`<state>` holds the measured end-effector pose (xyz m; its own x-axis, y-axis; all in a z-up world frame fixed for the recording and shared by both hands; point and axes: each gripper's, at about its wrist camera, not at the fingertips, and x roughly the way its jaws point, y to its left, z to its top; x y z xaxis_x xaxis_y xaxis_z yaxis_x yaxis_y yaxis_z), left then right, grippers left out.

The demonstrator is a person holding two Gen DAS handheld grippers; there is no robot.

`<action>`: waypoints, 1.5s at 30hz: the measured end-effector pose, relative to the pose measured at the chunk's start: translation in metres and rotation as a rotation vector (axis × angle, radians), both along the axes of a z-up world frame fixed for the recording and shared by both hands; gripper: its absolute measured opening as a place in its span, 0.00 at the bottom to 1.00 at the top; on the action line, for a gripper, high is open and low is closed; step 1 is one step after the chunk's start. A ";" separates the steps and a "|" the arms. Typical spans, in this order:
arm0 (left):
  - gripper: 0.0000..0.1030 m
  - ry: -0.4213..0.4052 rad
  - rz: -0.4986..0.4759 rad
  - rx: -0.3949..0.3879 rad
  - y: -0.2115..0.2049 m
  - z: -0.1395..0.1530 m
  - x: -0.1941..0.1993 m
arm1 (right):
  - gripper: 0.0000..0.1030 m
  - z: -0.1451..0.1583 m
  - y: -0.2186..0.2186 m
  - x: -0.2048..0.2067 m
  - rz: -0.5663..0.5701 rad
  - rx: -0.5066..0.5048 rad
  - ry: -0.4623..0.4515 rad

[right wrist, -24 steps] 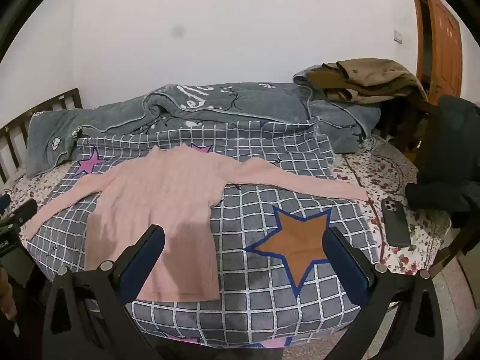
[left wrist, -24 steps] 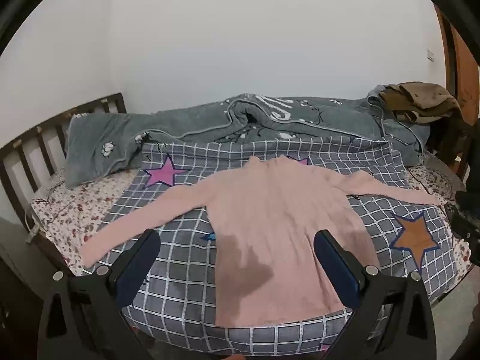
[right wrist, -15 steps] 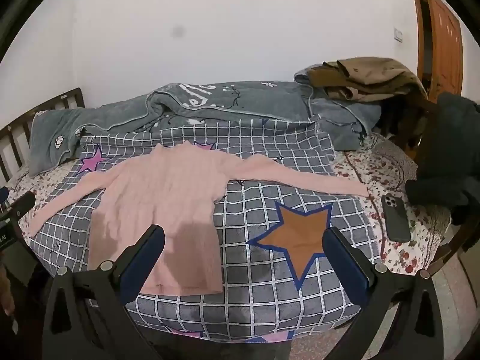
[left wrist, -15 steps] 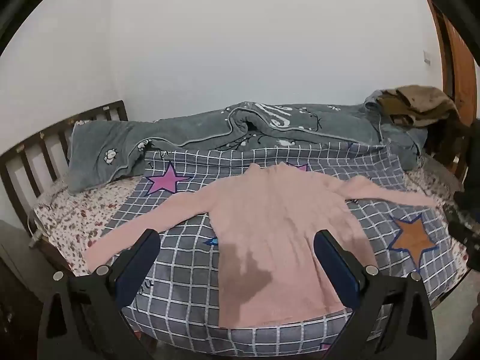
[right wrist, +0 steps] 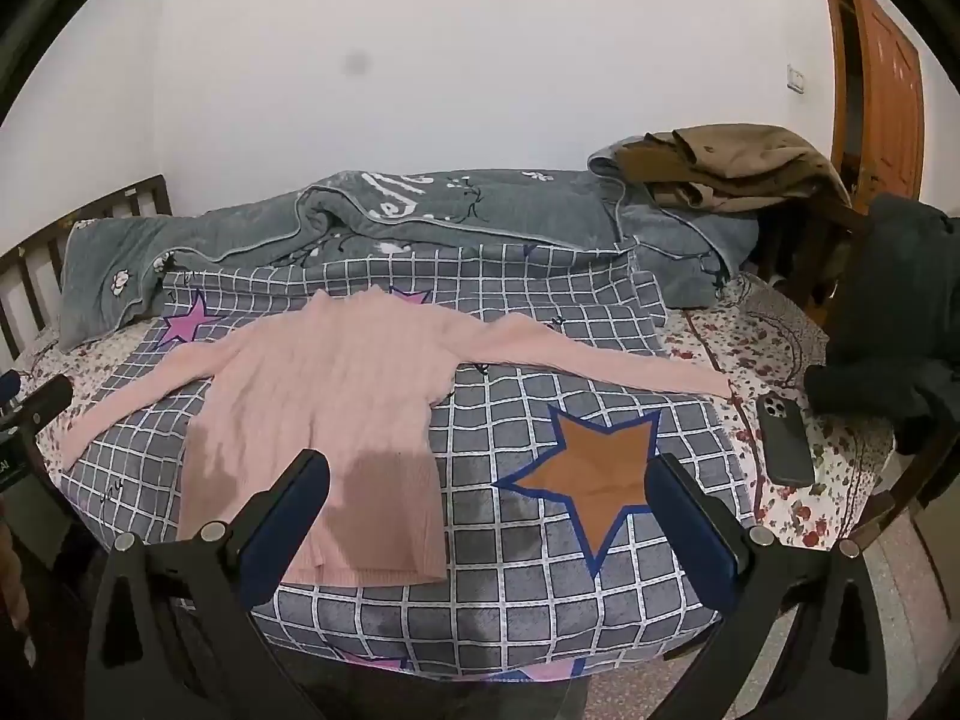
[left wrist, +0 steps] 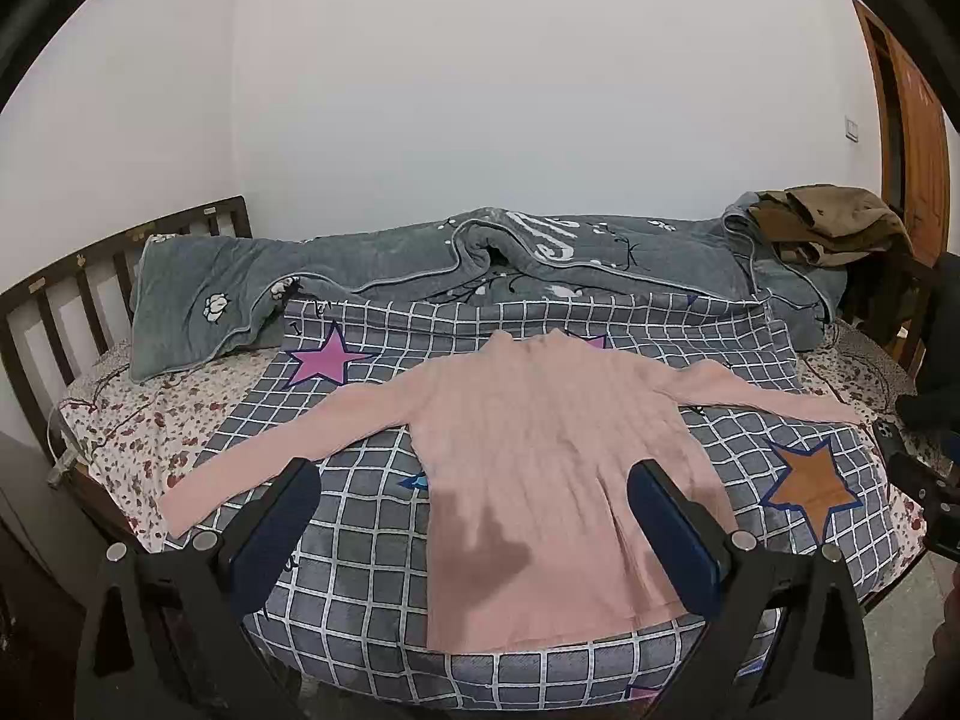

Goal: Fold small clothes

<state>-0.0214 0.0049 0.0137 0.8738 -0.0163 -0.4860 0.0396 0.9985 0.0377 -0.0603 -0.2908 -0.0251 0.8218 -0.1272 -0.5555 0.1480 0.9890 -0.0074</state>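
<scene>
1. Two grippers hang in the air over the near edge of the bed, and both have their jaws wide apart with nothing in them: the left gripper [left wrist: 474, 516] and the right gripper [right wrist: 489, 510].
2. Past them lies the pink sweater [left wrist: 540, 456], flat on the checked blanket [right wrist: 528, 576], with both sleeves stretched out to the sides.
3. No fold is made yet, so I think this is the very start (the reach-in part).
4. Next, each gripper likely needs to go out to a sleeve end, pinch it, and bring it across the body.
5. Around it: a grey quilt [left wrist: 372, 270] bunched up behind, brown clothes [right wrist: 732, 162] piled on the quilt's end, and a phone [right wrist: 783, 438] just beside the right sleeve tip.
6. That phone could get bumped when the right sleeve is picked up.
</scene>
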 end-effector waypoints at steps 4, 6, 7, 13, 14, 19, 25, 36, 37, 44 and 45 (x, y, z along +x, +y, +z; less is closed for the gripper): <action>1.00 0.002 0.005 -0.006 0.002 -0.001 -0.001 | 1.00 0.003 0.002 -0.002 0.000 -0.004 -0.002; 1.00 0.003 0.003 -0.004 0.002 0.000 -0.001 | 1.00 0.003 0.003 -0.004 0.002 -0.005 -0.005; 1.00 0.000 0.004 -0.004 0.002 -0.001 -0.001 | 1.00 0.006 0.003 -0.004 0.003 -0.006 -0.004; 1.00 -0.001 0.000 -0.010 0.004 -0.004 -0.004 | 1.00 0.007 0.005 -0.004 -0.005 -0.005 0.000; 1.00 -0.002 0.000 -0.010 0.004 -0.004 -0.005 | 1.00 0.008 0.005 -0.005 -0.007 -0.006 -0.001; 1.00 -0.002 -0.008 -0.019 0.006 -0.003 -0.006 | 1.00 0.013 0.004 -0.004 -0.010 -0.002 -0.005; 1.00 -0.003 -0.018 -0.012 0.002 0.000 -0.006 | 1.00 0.014 0.005 -0.006 -0.006 -0.001 -0.013; 1.00 -0.016 -0.005 0.016 -0.001 0.001 -0.008 | 1.00 0.014 0.007 -0.010 -0.010 0.001 -0.020; 1.00 -0.014 -0.009 0.011 0.000 0.001 -0.008 | 1.00 0.013 0.007 -0.009 -0.008 -0.001 -0.019; 1.00 -0.014 -0.012 0.006 0.002 0.001 -0.007 | 1.00 0.014 0.007 -0.010 -0.006 0.001 -0.020; 1.00 -0.014 -0.011 0.005 0.003 0.001 -0.007 | 1.00 0.014 0.007 -0.010 -0.005 0.001 -0.020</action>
<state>-0.0288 0.0077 0.0142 0.8801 -0.0239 -0.4742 0.0502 0.9978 0.0430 -0.0701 -0.2838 -0.0110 0.8320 -0.1311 -0.5391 0.1534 0.9882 -0.0035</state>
